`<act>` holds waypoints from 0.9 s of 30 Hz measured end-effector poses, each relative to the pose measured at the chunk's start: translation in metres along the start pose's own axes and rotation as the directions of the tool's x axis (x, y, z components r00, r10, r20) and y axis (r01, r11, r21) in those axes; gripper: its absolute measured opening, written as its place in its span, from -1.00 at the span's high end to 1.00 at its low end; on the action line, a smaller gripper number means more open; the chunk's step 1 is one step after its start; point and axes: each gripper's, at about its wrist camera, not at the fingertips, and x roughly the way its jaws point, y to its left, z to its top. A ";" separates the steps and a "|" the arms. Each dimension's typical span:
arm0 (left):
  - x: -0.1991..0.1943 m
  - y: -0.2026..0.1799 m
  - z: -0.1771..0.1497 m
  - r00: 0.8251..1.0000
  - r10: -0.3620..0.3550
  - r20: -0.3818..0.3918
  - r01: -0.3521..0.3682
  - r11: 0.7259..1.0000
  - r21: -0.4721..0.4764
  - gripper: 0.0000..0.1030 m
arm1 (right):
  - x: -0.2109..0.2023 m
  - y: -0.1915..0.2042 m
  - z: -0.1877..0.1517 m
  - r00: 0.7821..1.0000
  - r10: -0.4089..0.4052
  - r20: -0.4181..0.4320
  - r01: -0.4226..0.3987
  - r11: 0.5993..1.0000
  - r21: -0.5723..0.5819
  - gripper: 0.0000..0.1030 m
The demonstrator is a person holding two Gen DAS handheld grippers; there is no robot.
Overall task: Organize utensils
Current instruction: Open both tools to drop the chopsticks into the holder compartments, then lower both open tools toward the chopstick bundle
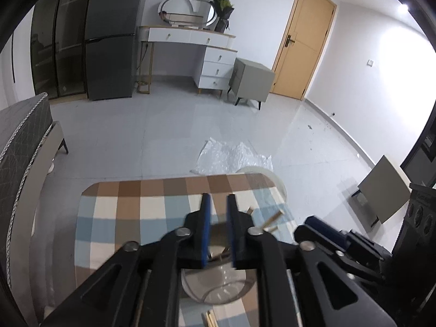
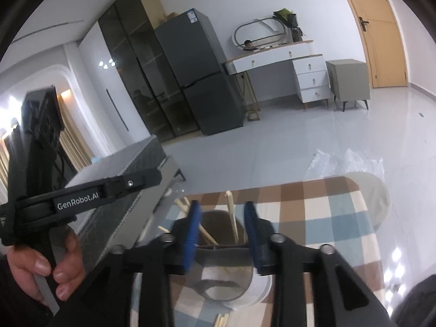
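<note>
At the near edge of the checked worktop [image 1: 109, 218] a few loose chopsticks [image 1: 209, 319] lie flat, not yet put away. Just beyond them stands a clear glass cup [image 2: 226, 280] with several chopsticks [image 2: 233, 218] already standing in it, so the sorting looks partly done. Both tools hover over the cup. The left gripper [image 1: 218, 201] has its blue fingers [image 1: 206, 226] narrowly parted with nothing pressed between them. The right gripper [image 2: 222, 209] stands with its fingers [image 2: 192, 229] wider apart, chopsticks visible in the gap but not clamped. The two tools crowd each other above the cup, which could hamper the next pick. Farther off, crumpled plastic wrap [image 1: 231, 158] lies on the floor, then a white dresser [image 1: 207, 54] and a dark fridge [image 1: 111, 41] by the far wall.
</note>
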 end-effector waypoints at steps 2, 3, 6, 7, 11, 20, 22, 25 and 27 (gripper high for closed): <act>-0.007 0.000 -0.003 1.000 0.003 0.006 -0.003 1.000 -0.009 0.39 | -0.010 0.000 -0.002 1.000 -0.009 0.009 0.009 1.000 0.012 0.16; -0.012 0.000 -0.004 1.000 0.005 0.014 -0.004 1.000 -0.016 0.25 | -0.013 0.000 -0.003 1.000 -0.010 0.010 0.009 1.000 0.016 0.16; -0.026 0.000 -0.008 0.999 0.027 0.037 -0.026 0.999 -0.035 0.06 | -0.027 0.001 -0.008 1.000 -0.022 0.017 0.022 1.000 0.020 0.09; -0.031 0.000 -0.009 0.999 0.033 0.041 -0.031 0.999 -0.042 0.04 | -0.033 0.002 -0.010 0.999 -0.028 0.022 0.028 0.999 0.021 0.06; -0.047 -0.001 -0.015 0.996 0.064 0.068 -0.061 0.997 -0.054 -0.18 | -0.055 0.006 -0.018 0.998 -0.048 0.048 0.047 0.998 0.032 -0.26; -0.076 -0.002 -0.050 0.977 0.177 0.121 -0.168 0.982 -0.084 -0.61 | -0.091 0.020 -0.036 0.990 -0.092 0.106 0.087 0.995 0.049 -0.58; -0.079 -0.003 -0.061 0.973 0.197 0.122 -0.188 0.978 -0.085 -0.63 | -0.094 0.022 -0.042 0.990 -0.095 0.103 0.090 0.995 0.053 -0.60; -0.082 -0.007 -0.077 0.968 0.220 0.122 -0.213 0.974 -0.071 -0.63 | -0.099 0.027 -0.053 0.991 -0.095 0.095 0.091 0.995 0.044 -0.64; -0.083 -0.008 -0.085 0.970 0.218 0.112 -0.212 0.975 -0.063 -0.67 | -0.103 0.031 -0.062 0.992 -0.092 0.091 0.089 0.995 0.037 -0.73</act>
